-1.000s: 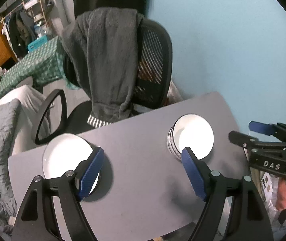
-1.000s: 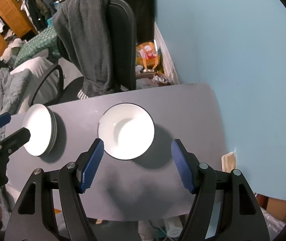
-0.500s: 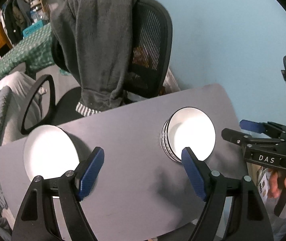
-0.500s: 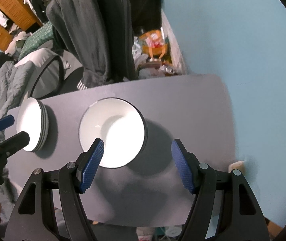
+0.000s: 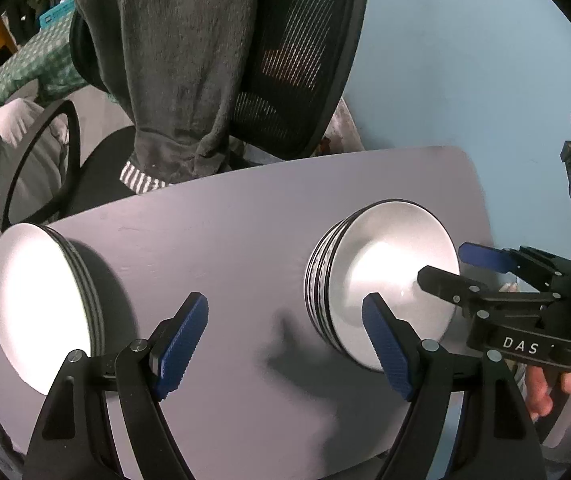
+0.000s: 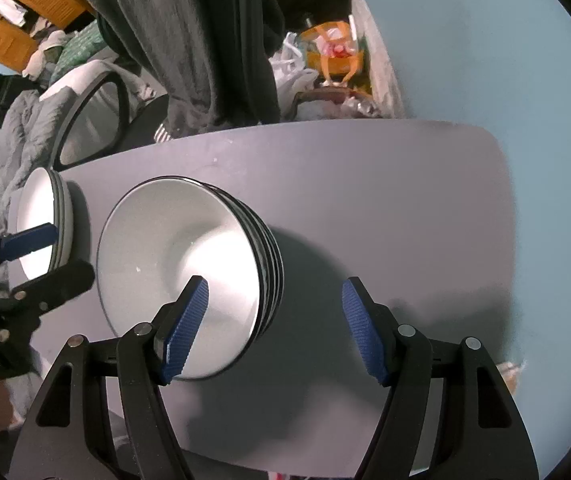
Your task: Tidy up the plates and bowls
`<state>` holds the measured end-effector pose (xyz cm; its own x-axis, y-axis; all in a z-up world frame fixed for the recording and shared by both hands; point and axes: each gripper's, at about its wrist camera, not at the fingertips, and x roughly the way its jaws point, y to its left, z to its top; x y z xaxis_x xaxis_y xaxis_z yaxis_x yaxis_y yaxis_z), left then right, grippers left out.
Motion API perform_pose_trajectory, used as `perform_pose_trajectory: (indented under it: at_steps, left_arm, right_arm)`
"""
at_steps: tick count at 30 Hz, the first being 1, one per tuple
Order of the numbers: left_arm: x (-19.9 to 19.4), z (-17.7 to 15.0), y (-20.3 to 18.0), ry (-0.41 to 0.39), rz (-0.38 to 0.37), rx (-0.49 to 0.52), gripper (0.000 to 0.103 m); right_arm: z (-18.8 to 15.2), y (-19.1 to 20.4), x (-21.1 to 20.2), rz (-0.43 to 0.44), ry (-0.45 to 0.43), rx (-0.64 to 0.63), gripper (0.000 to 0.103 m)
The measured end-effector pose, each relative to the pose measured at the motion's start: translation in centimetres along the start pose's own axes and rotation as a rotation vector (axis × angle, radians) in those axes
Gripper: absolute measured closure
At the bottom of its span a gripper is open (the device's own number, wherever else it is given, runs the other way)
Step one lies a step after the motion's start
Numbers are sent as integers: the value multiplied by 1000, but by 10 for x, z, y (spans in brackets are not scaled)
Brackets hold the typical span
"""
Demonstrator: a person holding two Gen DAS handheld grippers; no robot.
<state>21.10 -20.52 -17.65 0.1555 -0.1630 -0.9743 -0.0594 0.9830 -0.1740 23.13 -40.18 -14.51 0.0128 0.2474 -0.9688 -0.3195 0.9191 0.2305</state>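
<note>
A stack of white plates (image 5: 41, 304) stands on the left of the grey table (image 5: 237, 232); it also shows in the right wrist view (image 6: 39, 216). A stack of white bowls with dark striped rims (image 5: 385, 276) stands on the right, and shows in the right wrist view (image 6: 189, 272). My left gripper (image 5: 285, 340) is open and empty above the table between the two stacks. My right gripper (image 6: 275, 324) is open and empty, its left finger over the bowl stack's near rim. It also shows in the left wrist view (image 5: 445, 268) beside the bowls.
A black mesh office chair (image 5: 297, 60) draped with a grey garment (image 5: 173, 60) stands behind the table. A light blue wall (image 5: 465, 60) runs along the right. Bedding and clutter lie at the left (image 6: 17, 120), bags on the floor beyond the table (image 6: 325, 60).
Both grippers have come down closer to the table. The left one has shifted right, off the plates toward the gap. The right one has shifted right across the bowls. Both stay open.
</note>
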Motion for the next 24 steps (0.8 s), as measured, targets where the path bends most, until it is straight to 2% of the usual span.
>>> perform_pose_trajectory:
  at_steps: [2,10,14,15,17,19,22,24]
  left_arm:
    - [8,1,-1,22,2,-9,22]
    - [32,4,-6,64,23,-8,22]
    - [42,7,-8,82,22,-4,23]
    - [43,7,-8,83,25,-3,25]
    - [45,7,-10,95,23,-3,32]
    - [49,6,-10,115,14,-5,46]
    - [52,4,-8,127,-39,-30,56]
    - [51,4,-8,129,-63,-39,59]
  right_arm:
    - [2,-3,3,25,-2,-2,34]
    - [13,-4,18,26,41,-30,34]
    - [15,-2,26,19,65,-42,51]
    - [15,-2,28,17,71,-44,56]
    - [15,-2,30,21,72,-40,59]
    - [15,-3,32,28,71,-27,59]
    - [14,-5,32,44,65,-11,63]
    - [14,-5,32,62,65,2,71]
